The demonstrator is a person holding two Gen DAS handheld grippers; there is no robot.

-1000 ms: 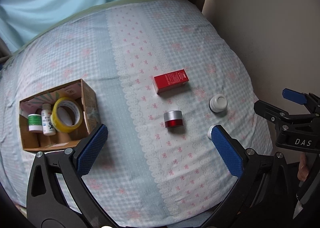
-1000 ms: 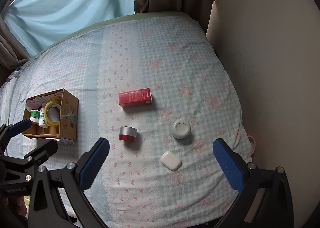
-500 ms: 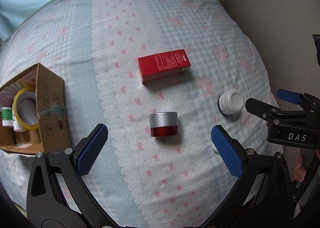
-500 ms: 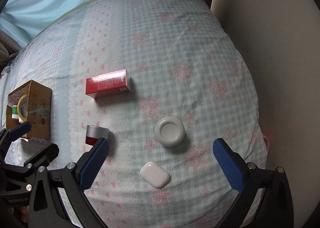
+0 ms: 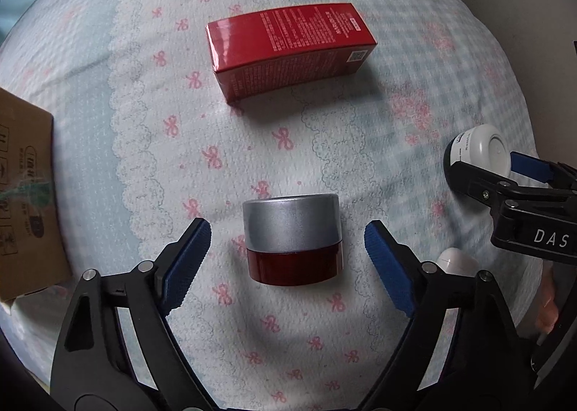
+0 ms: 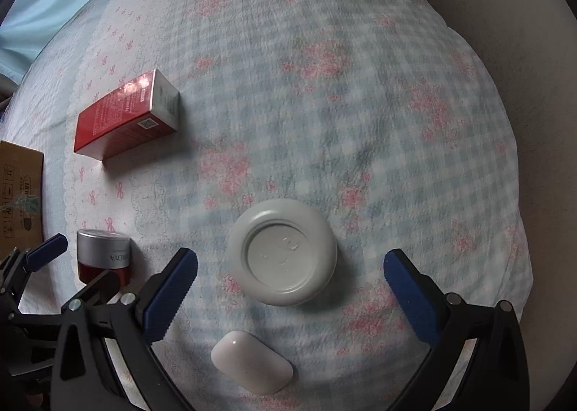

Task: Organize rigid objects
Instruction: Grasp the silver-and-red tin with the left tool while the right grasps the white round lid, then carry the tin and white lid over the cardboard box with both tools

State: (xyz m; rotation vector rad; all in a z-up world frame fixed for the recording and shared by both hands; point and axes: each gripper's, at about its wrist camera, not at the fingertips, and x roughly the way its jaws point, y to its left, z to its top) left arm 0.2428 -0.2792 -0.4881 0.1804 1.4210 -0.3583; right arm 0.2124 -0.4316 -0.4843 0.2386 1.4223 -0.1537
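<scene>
The left gripper (image 5: 287, 254) stands with its jaws apart on either side of a silver-lidded red jar (image 5: 292, 238), a clear gap showing between each blue pad and the jar wall; nothing is clamped. The jar sits upright on the bed (image 5: 108, 50), which is covered in a checked sheet with pink bows. Beyond the jar, well apart from it, a red carton (image 5: 288, 50) lies flat on its long side with open sheet all round it. A cardboard box (image 5: 25, 205) stands at the left edge of the left wrist view, only its outer wall visible. The right gripper (image 6: 290, 284) likewise holds its jaws wide apart, straddling a round white jar (image 6: 283, 251) without contact; free sheet shows on both flanks of that jar. A white earbud case (image 6: 251, 362) lies just beside the white jar on the near side, between the gripper arms. In the right wrist view the red jar (image 6: 104, 255) sits near the left gripper's fingers (image 6: 47, 251), the carton (image 6: 126, 115) lies farther off, and the bed's right edge meets a pale wall (image 6: 533, 50).
</scene>
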